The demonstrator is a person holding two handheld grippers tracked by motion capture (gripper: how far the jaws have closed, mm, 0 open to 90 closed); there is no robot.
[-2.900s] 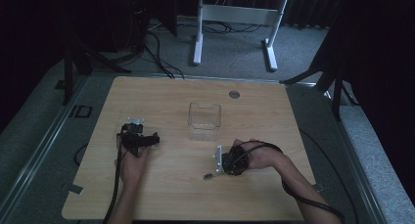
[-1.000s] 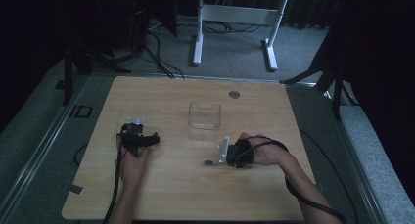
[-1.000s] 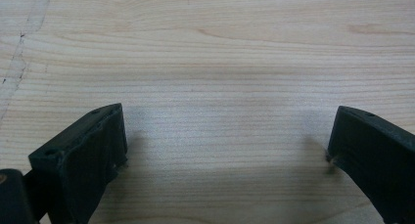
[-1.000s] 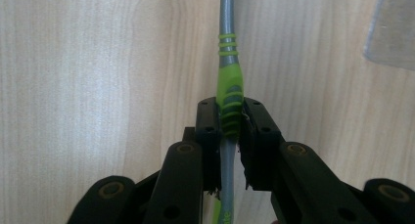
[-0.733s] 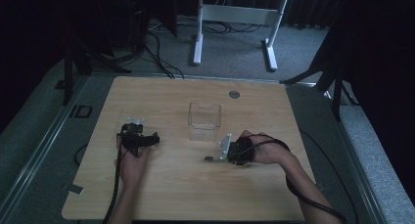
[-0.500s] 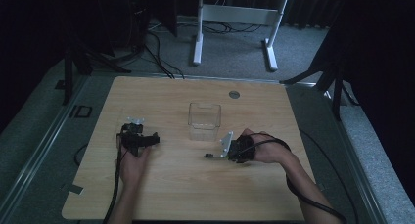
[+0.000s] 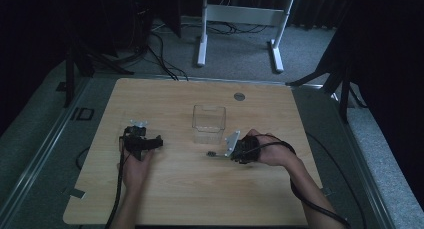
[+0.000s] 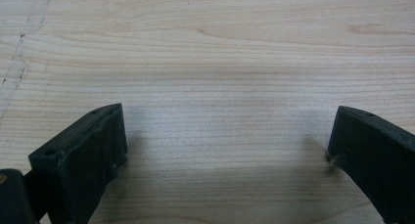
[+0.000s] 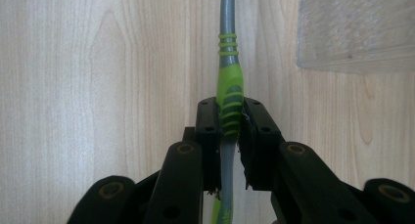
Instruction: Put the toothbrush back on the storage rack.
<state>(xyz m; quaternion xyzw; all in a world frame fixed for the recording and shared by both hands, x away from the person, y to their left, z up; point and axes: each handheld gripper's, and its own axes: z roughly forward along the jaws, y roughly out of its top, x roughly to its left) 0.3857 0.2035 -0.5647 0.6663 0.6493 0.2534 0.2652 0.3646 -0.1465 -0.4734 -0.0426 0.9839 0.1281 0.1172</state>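
With the right gripper clamped on a green-and-grey toothbrush just beside the clear box on the worktop, and the left gripper wide and empty, the next move looks like lifting the toothbrush into that box.

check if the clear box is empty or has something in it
Empty: the clear box shows only bare table through its walls in the high view.
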